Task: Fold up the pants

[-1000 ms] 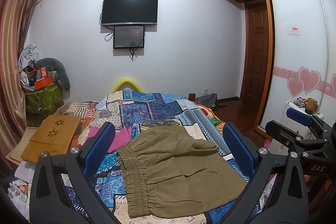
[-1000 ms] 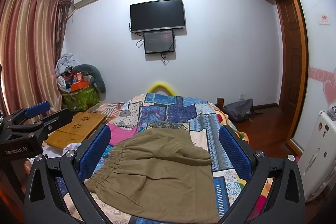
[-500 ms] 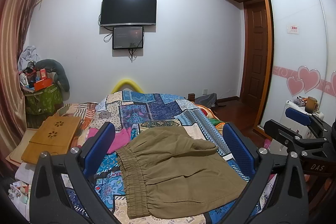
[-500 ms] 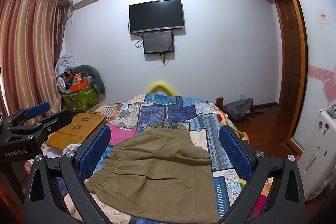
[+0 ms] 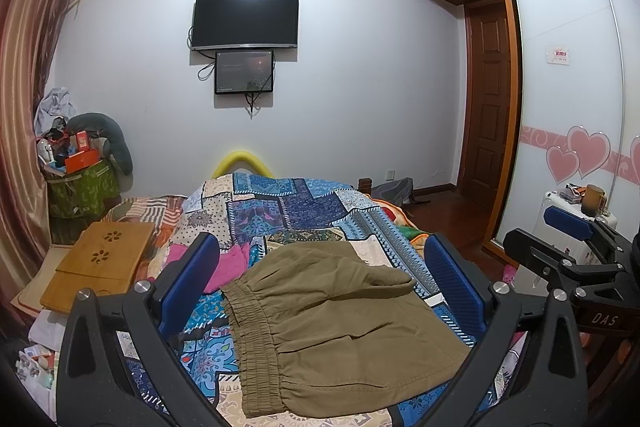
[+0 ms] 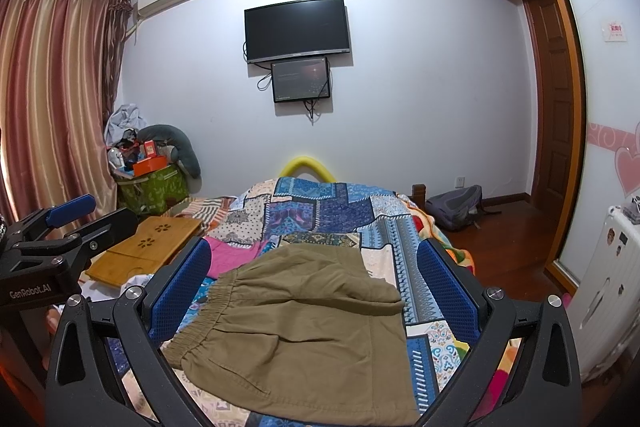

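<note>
Olive-brown pants [image 5: 340, 323] lie folded on the patchwork bedspread [image 5: 288, 203], elastic waistband to the left; they also show in the right wrist view [image 6: 304, 327]. My left gripper [image 5: 320, 279] is open and empty, held above the near part of the pants. My right gripper [image 6: 312, 283] is open and empty, also above the pants. The right gripper shows at the right edge of the left wrist view [image 5: 572, 251]; the left gripper shows at the left edge of the right wrist view [image 6: 60, 227].
A wooden lap tray [image 5: 100, 259] and a pink garment [image 5: 228, 263] lie on the bed's left side. A green basket of clutter [image 5: 80, 183] stands by the curtain. A white cabinet [image 6: 608, 287] and sliding wardrobe door [image 5: 572, 107] are at right. A backpack [image 6: 456, 207] is on the floor.
</note>
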`<action>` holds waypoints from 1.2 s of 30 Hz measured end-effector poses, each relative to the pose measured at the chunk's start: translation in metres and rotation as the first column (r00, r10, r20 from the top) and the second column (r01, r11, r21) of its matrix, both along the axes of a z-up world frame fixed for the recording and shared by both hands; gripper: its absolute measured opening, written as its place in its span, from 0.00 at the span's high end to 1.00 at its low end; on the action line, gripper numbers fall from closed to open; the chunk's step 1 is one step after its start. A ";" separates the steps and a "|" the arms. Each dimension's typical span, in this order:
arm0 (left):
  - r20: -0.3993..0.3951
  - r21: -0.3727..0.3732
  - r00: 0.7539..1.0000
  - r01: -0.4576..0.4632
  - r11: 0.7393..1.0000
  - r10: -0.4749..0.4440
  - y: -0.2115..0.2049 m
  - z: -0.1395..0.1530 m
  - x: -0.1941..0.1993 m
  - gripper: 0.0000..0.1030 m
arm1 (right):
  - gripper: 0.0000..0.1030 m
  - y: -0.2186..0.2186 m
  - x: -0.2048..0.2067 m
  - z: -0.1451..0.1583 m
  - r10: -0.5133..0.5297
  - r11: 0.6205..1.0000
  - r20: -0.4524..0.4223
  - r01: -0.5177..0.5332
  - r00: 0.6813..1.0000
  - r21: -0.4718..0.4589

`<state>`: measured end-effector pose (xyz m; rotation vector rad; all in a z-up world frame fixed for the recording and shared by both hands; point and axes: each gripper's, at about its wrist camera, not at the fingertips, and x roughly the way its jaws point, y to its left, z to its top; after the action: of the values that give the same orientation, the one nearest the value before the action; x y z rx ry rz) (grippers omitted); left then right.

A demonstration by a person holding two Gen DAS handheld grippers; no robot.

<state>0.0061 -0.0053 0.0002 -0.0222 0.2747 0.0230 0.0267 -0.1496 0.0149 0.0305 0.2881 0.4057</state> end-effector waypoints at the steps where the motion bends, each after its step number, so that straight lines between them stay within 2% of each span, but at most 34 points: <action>1: 0.000 0.001 1.000 -0.001 1.000 0.001 0.000 0.000 0.000 0.00 | 0.01 0.000 0.000 0.000 0.000 1.000 0.000 0.000 1.000 0.000; 15: -0.016 0.000 1.000 0.002 1.000 -0.002 0.000 -0.003 0.007 0.00 | 0.01 -0.002 0.003 -0.002 -0.004 1.000 -0.014 0.004 1.000 0.001; 21: -0.059 -0.012 0.998 0.015 1.000 -0.015 0.009 -0.011 0.023 0.00 | 0.01 -0.002 0.010 -0.011 -0.027 1.000 -0.034 0.026 0.999 -0.015; 26: -0.126 0.004 0.991 -0.042 0.999 0.042 0.022 -0.028 0.051 0.00 | 0.01 -0.012 0.032 -0.031 -0.069 0.997 -0.086 0.066 0.994 -0.040; 29: -0.204 0.009 0.976 -0.071 0.997 0.071 0.036 -0.050 0.077 0.00 | 0.01 -0.018 0.046 -0.045 -0.110 0.992 -0.110 0.102 0.988 -0.072; 31: -0.252 0.018 0.963 -0.091 0.996 0.092 0.044 -0.065 0.093 0.00 | 0.01 -0.023 0.062 -0.062 -0.137 0.987 -0.158 0.121 0.978 -0.105; 36: -0.387 0.013 0.914 -0.123 0.992 0.119 0.074 -0.106 0.132 0.00 | 0.01 -0.035 0.094 -0.099 -0.165 0.982 -0.279 0.130 0.946 -0.140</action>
<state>0.1382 0.0683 -0.1061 -0.0466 0.6712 0.1506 0.1210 -0.1851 -0.0837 -0.0068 0.5961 0.2329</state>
